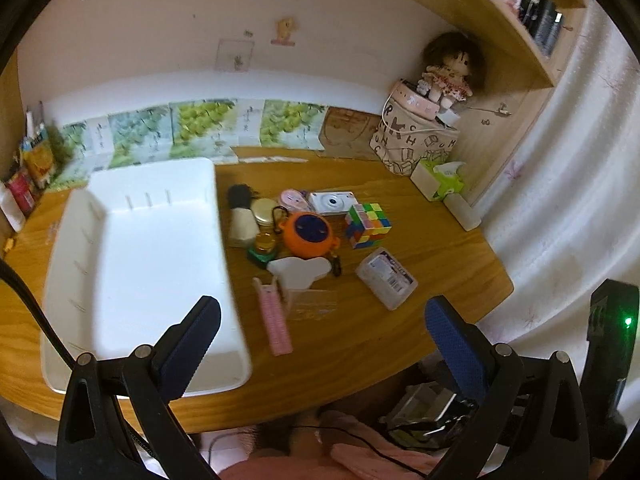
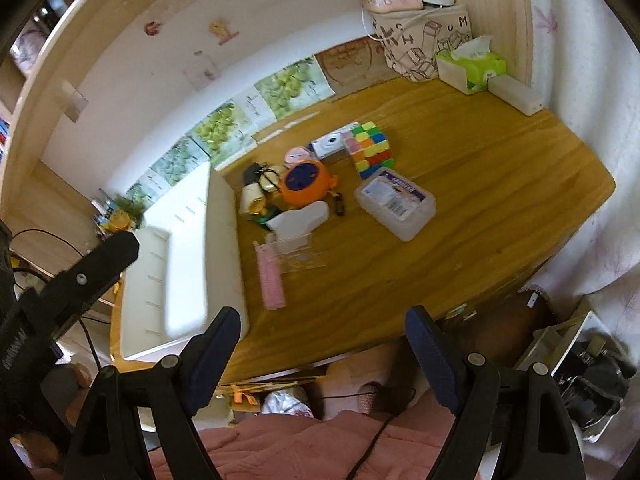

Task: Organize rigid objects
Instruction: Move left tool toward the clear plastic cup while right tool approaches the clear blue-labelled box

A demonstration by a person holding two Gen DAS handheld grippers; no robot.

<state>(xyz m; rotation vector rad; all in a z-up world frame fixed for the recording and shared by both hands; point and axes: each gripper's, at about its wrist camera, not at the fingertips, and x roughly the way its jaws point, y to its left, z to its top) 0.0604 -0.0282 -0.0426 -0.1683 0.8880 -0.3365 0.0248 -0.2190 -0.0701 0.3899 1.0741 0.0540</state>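
A white tray (image 1: 132, 264) is lying empty on my left of the wooden desk, and beside its right edge the small objects are sitting in a loose cluster. An orange round toy (image 1: 308, 234), a colour cube (image 1: 368, 226), a white toy camera (image 1: 332, 202), a clear plastic box (image 1: 387, 278) and a pink comb (image 1: 274, 324) are all resting flat, near one another.

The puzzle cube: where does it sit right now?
In both views, the puzzle cube sits mid-table, right of the orange toy, beside the white camera.

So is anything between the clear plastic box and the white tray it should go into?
Yes. The pink comb, a clear ruler and a white bottle lie between the clear plastic box and the white tray.
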